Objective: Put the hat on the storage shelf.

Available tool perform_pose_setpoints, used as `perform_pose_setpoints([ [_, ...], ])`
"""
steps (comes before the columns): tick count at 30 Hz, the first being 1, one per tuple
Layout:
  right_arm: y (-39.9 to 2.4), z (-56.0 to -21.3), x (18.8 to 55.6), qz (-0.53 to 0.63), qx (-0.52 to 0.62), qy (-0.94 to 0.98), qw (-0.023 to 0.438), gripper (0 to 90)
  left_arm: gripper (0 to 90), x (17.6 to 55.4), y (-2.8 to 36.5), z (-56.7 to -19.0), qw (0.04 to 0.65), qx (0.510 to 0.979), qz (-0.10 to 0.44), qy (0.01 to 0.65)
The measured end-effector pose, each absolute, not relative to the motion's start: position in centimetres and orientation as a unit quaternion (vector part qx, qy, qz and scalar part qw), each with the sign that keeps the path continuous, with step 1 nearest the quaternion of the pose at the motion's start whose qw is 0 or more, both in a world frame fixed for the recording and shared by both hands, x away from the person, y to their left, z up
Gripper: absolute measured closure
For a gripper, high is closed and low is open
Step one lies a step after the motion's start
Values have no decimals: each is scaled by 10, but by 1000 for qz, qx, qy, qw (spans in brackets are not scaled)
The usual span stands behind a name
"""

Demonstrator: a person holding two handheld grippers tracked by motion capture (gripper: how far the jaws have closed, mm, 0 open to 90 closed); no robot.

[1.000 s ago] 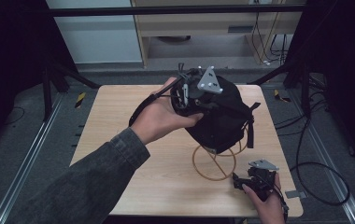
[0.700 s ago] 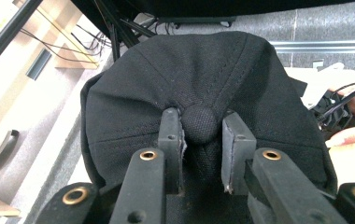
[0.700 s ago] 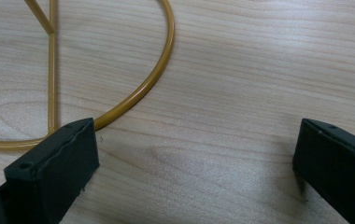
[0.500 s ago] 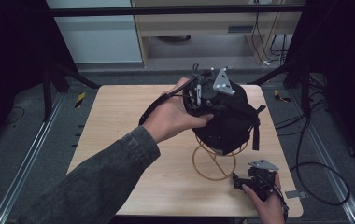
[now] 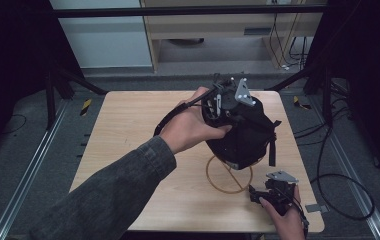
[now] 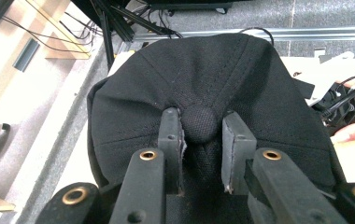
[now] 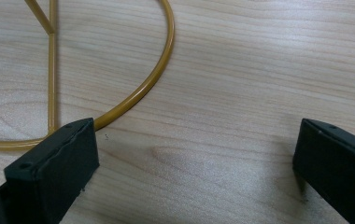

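Nearest the person, the right gripper (image 5: 258, 196) rests low on the table (image 5: 128, 130) with its jaws spread wide and empty, just beside the yellow wire stand (image 5: 229, 175). Beyond it the left gripper (image 5: 217, 102), clamped on the top button (image 6: 200, 122) of the black cap (image 5: 245, 132), has carried the cap rightward and slightly lower over the last second, so it now hangs over the stand, apparently nearly seated. The cap is domed, dark stitched fabric, its strap dangling.

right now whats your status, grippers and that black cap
Left gripper shut on black fabric cap by its crown button, over gold wire stand. Right gripper open, low on wooden table beside stand's ring base. Nothing in the way.
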State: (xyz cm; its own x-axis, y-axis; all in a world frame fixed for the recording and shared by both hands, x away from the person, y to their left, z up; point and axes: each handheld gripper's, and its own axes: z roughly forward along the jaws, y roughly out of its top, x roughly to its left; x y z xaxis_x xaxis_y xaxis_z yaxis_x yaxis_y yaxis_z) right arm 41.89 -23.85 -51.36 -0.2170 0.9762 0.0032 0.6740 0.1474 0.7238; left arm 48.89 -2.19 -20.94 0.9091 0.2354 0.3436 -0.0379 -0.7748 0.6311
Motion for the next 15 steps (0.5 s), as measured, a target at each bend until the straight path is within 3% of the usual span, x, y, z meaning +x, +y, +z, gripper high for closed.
perform_pose_setpoints([
  [15, -238, -514, 419, 308, 577, 716, 244, 4, 730, 491, -29, -222, 318, 926, 196, 49],
])
